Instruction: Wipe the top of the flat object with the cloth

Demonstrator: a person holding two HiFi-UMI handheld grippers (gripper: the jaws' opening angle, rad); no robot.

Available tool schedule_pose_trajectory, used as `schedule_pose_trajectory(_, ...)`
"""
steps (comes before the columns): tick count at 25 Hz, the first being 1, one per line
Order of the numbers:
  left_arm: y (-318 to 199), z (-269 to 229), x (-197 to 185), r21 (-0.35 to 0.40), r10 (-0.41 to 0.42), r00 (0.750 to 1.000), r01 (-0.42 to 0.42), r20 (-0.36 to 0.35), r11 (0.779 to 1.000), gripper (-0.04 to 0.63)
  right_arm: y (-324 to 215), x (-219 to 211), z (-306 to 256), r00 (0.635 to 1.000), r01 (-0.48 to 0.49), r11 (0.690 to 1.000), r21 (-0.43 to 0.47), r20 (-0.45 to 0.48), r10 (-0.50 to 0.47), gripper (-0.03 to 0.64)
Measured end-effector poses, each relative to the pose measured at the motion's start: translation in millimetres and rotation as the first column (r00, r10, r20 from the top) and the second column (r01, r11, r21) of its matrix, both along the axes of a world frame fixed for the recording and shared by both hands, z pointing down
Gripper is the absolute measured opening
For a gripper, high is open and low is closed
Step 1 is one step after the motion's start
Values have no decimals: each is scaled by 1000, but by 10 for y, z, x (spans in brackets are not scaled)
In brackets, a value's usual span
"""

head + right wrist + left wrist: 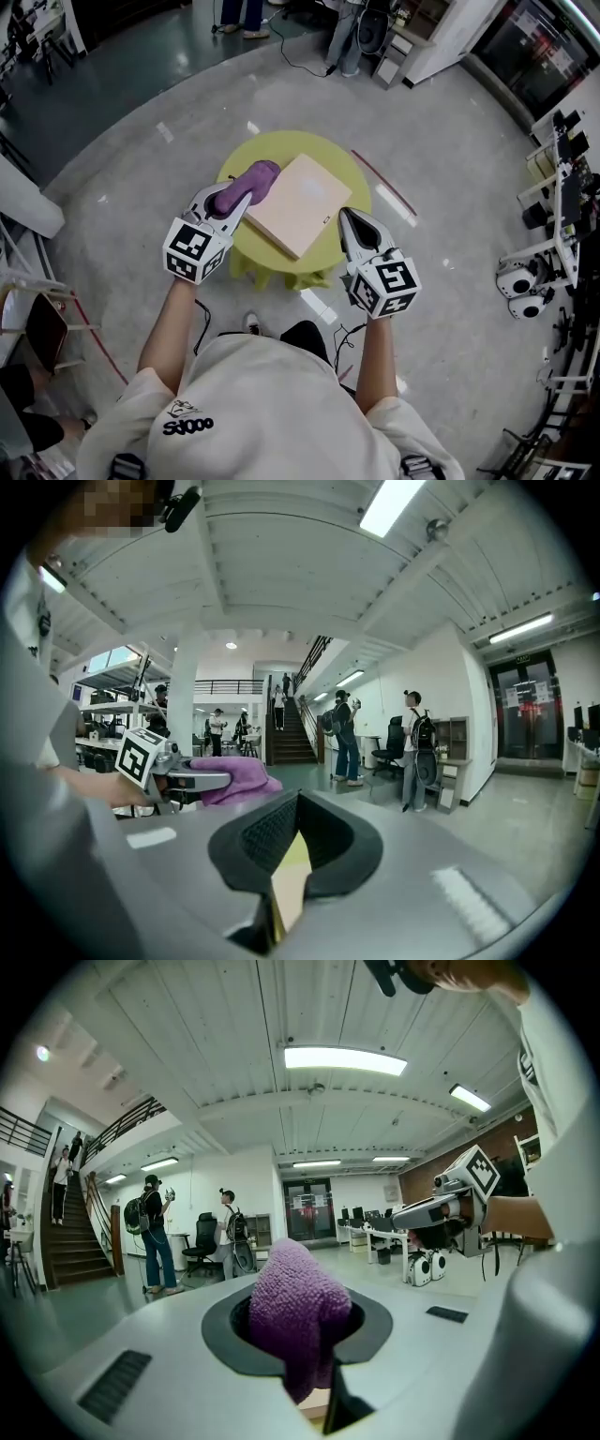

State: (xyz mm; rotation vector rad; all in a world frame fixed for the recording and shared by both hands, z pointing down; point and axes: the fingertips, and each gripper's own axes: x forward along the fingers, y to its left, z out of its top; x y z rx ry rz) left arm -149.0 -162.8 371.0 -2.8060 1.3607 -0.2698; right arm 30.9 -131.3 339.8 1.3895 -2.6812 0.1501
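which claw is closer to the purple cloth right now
Left. The left claw is shut on the cloth by the board's left edge. The right claw is across the board, at its right side, holding nothing.

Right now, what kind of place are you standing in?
Probably a big indoor robotics lab or workshop. A staircase climbs to an upper level, desks with computer screens stand at the back, and white robot-like machines sit on the bare concrete floor.
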Motion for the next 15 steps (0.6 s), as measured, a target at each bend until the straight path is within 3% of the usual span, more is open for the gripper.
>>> schedule_pose_trajectory(8, -644, 321, 196, -53, -26, 999, 28, 39, 998, 69, -560, 192, 274, 999, 43, 996, -73, 17, -42, 9)
schedule_pose_trajectory(15, -1295, 545, 460, -114, -68, 995, 76, 76, 991, 69, -1224, 568, 354, 1000, 20, 996, -91, 19, -18, 9)
